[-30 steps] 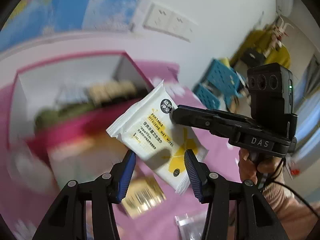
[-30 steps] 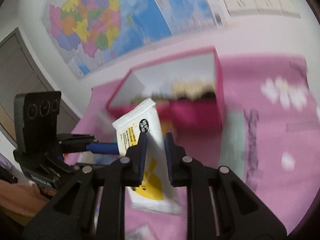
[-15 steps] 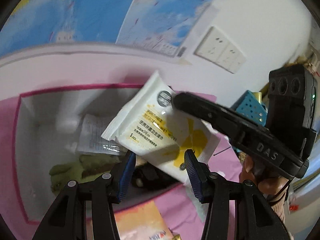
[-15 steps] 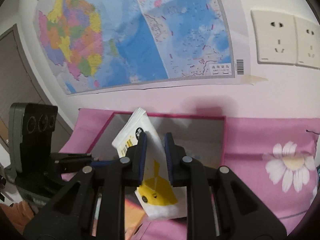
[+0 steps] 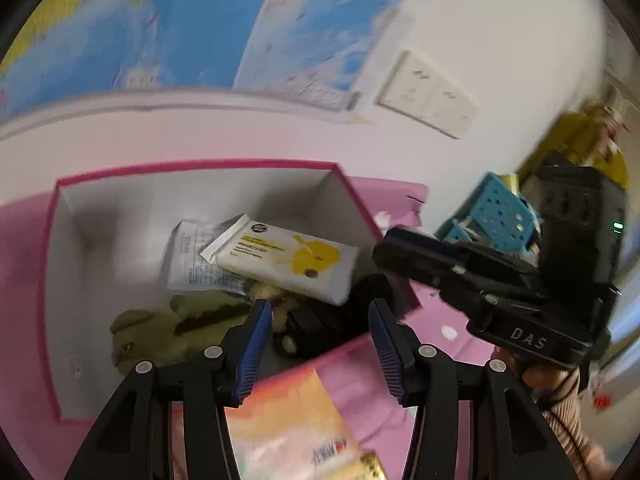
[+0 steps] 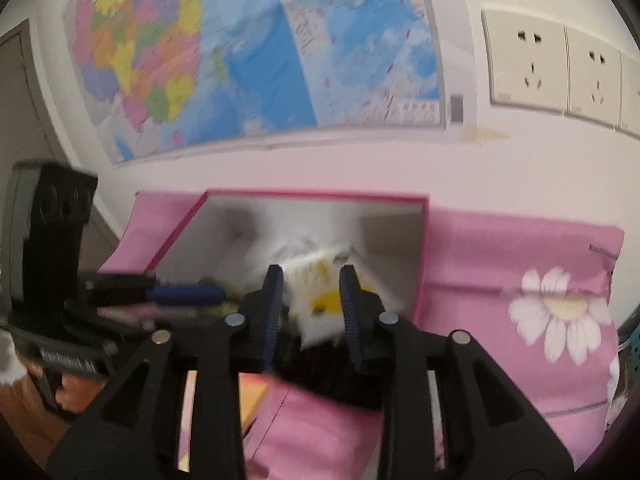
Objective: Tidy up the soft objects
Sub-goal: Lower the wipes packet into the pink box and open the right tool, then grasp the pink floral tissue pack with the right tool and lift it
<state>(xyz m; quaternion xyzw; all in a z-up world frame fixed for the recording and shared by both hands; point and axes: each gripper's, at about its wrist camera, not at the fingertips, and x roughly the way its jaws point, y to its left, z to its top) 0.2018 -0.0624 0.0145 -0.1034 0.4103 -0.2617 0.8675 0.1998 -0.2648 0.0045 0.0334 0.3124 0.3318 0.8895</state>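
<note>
Released since the earlier frames, the wet-wipes pack no longer sits between the pads of the right tool; that tool's jaws have just been opening and now stand partly apart with nothing pinched, the pack showing blurred beyond them. Seen from the left wrist, the pack lies tilted inside the pink-rimmed box, at centre frame, resting on a clear printed sachet and overlapping the green soft toy and a dark item below it. The left tool hangs partly open and empty at lower centre, above the box's near wall; the right tool's body crosses the right of that view. An orange packet lies outside the box on the pink cloth at the bottom edge. Risk, as a judgement: the pack leans on uneven, yielding contents, so it may slide or tip toward the right-hand wall; a tool withdrawing low could also catch its raised edge and drag it back out.
</note>
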